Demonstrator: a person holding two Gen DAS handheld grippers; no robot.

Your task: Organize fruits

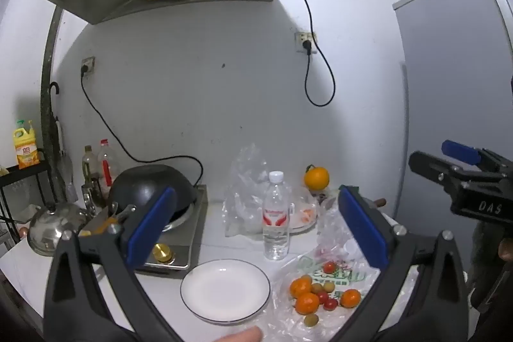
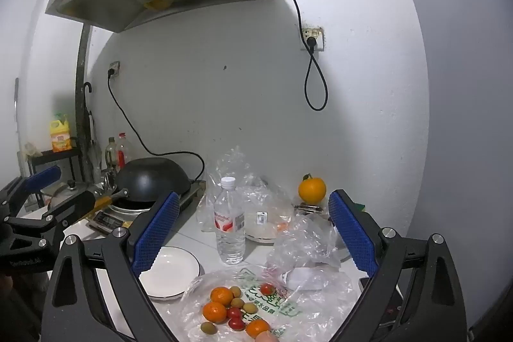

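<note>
Small tangerines (image 1: pixel 300 287) (image 2: pixel 221 295), red cherry tomatoes (image 1: pixel 330 304) (image 2: pixel 234 312) and little green fruits (image 1: pixel 311 319) (image 2: pixel 235 291) lie loose on a flattened plastic bag (image 1: pixel 333 274) (image 2: pixel 288 306) on the white counter. An empty white plate (image 1: pixel 225 290) (image 2: pixel 170 274) with a dark rim sits left of them. My left gripper (image 1: pixel 256 229) hovers open above plate and fruit, nothing between its blue pads. My right gripper (image 2: pixel 253 233) is also open and empty, above the fruit; it shows at the right edge (image 1: pixel 461 178) of the left wrist view.
A water bottle (image 1: pixel 275 215) (image 2: pixel 229 221) stands behind the plate. Behind it are crumpled clear bags (image 1: pixel 247 191), a second plate (image 2: pixel 266 233) and a big orange (image 1: pixel 316 178) (image 2: pixel 312 189). A stove with a black wok (image 1: pixel 154 191) (image 2: pixel 152 181) and a kettle (image 1: pixel 53 223) are at left.
</note>
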